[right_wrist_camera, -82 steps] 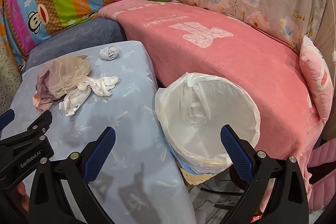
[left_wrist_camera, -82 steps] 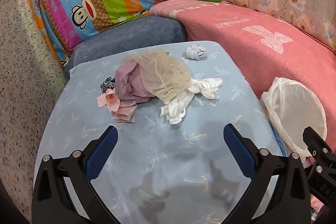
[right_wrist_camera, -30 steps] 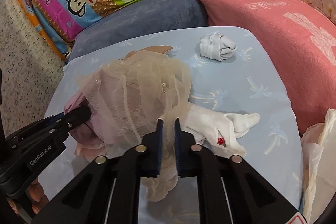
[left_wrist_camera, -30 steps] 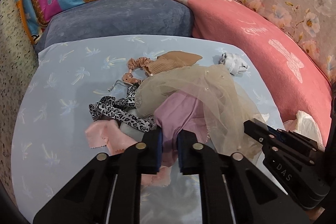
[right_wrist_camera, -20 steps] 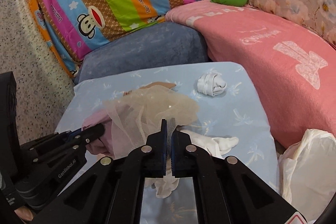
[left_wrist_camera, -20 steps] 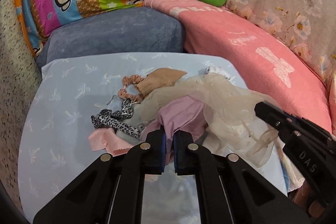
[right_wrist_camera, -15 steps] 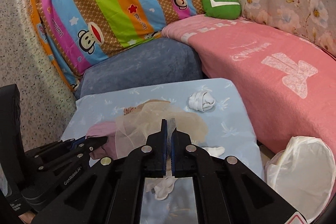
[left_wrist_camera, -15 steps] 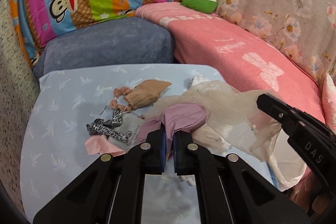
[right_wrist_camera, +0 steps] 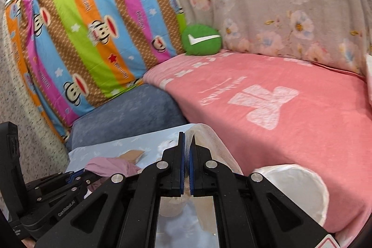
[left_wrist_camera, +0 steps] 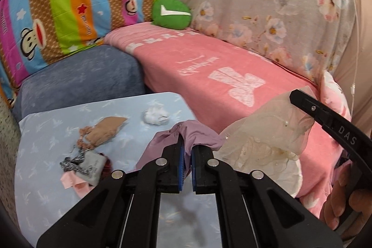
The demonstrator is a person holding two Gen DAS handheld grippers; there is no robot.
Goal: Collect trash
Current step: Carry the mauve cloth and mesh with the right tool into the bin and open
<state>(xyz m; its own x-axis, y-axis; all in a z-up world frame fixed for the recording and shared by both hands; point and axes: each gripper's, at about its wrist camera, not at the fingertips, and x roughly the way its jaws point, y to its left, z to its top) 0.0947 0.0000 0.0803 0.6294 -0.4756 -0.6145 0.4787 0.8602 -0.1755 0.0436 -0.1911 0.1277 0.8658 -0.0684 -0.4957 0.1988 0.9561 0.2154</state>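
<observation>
My left gripper (left_wrist_camera: 187,150) has its jaws closed on a fold of mauve cloth (left_wrist_camera: 197,135), which drapes over the jaw tips and hangs clear above the blue-covered desk (left_wrist_camera: 41,136). My right gripper (right_wrist_camera: 187,143) has its jaws clamped on beige netting (left_wrist_camera: 267,131); the netting hangs above the white-lined bin (right_wrist_camera: 295,180), which stands beside the desk, against the pink blanket (right_wrist_camera: 279,108). Remaining on the desk: a tan pouch (left_wrist_camera: 104,130), a white wad (left_wrist_camera: 155,117), and a small heap of grey, pink and black-and-white scraps (left_wrist_camera: 83,169). Beyond lie a blue cushion (left_wrist_camera: 81,78), a green pillow (left_wrist_camera: 171,13) and a striped monkey-print sheet (right_wrist_camera: 93,34).
</observation>
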